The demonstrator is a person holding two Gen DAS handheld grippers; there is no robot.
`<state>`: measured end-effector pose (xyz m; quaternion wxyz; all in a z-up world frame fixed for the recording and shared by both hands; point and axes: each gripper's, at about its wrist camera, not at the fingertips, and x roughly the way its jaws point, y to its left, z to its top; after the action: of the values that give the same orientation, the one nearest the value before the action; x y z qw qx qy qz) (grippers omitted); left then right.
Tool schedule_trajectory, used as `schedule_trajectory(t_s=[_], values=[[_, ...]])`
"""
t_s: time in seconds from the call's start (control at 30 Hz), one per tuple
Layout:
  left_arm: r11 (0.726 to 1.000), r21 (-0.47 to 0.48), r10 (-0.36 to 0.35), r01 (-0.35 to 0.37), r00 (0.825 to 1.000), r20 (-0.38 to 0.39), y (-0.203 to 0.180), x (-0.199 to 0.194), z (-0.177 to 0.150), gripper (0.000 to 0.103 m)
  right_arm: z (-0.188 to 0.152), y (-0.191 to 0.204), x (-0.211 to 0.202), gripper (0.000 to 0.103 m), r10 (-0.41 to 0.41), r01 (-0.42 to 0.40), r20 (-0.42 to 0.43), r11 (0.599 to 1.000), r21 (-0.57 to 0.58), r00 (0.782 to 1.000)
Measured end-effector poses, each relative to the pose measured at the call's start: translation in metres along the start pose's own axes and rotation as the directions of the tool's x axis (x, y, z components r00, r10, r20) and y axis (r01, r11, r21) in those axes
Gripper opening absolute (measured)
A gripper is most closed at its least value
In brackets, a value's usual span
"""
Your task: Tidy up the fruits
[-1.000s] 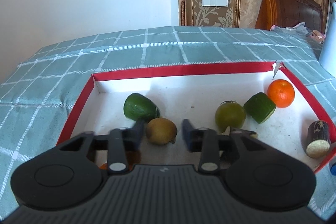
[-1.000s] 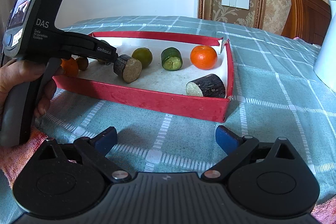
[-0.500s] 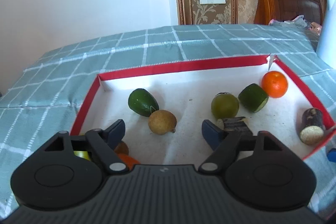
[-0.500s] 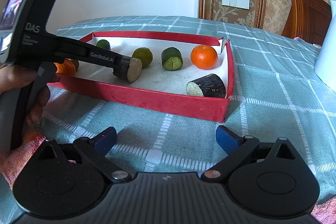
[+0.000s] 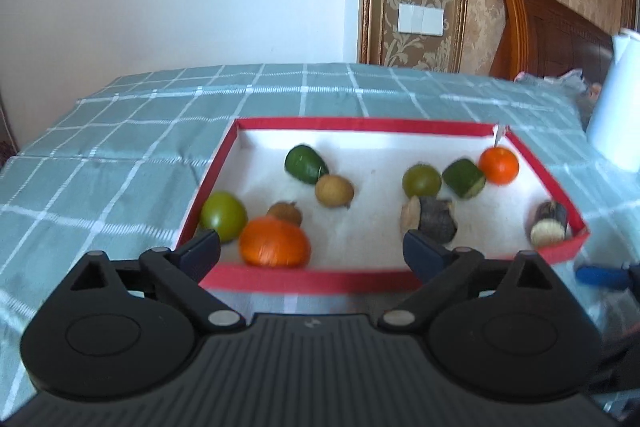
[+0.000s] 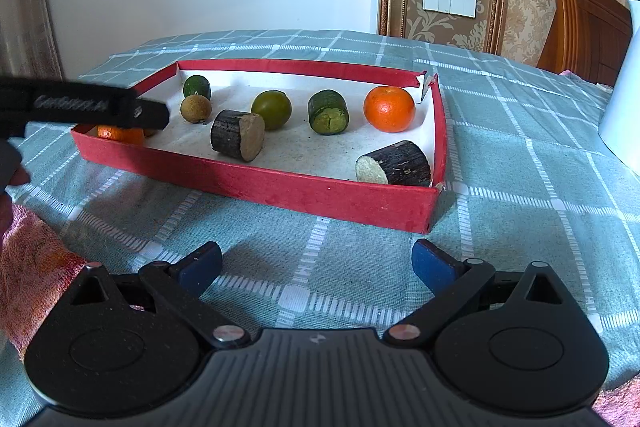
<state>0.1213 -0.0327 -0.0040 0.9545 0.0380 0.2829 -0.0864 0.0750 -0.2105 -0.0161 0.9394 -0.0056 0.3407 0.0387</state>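
Note:
A red tray with a white floor holds several fruits. A dark cane piece lies free on the floor, and a second one sits in the right corner. Two oranges, green fruits and brown ones are spread around. My left gripper hovers at the tray's near wall, its jaws opening with nothing gripped; one finger shows in the right wrist view. My right gripper stands open over the cloth.
The tray rests on a green checked cloth. A white jug stands to the right. An orange-pink towel lies at the near left, beside a person's hand. A wooden headboard is behind.
The left gripper let go of the dark cane piece, which now lies on the tray floor. Its jaws widened and it drew back to the tray's near wall. The right gripper stayed put.

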Motion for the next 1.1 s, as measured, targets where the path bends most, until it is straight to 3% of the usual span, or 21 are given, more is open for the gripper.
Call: schedule_trajectory(t_s=[0.37, 0.63, 0.83, 1.1], values=[[1.000, 0.004, -0.001, 0.001, 1.000, 0.019, 0.001, -0.037, -0.030, 0.103, -0.002, 0.003, 0.000, 0.102, -0.006, 0.006, 0.004, 1.000, -0.001, 1.000], [1.000, -0.016, 0.025, -0.025, 1.000, -0.007, 0.004, -0.050, -0.045, 0.103, -0.009, 0.011, -0.021, 0.102, -0.073, 0.068, 0.060, 0.995, 0.071, 0.996], [0.998, -0.038, 0.041, -0.040, 0.999, 0.009, 0.009, -0.056, -0.044, 0.103, -0.007, 0.018, -0.036, 0.102, -0.115, 0.103, 0.098, 0.987, 0.120, 0.988], [0.998, -0.040, 0.045, -0.045, 0.999, 0.006, 0.012, -0.051, -0.039, 0.103, 0.000, 0.033, -0.045, 0.102, -0.171, 0.157, 0.163, 0.983, 0.094, 0.972]])
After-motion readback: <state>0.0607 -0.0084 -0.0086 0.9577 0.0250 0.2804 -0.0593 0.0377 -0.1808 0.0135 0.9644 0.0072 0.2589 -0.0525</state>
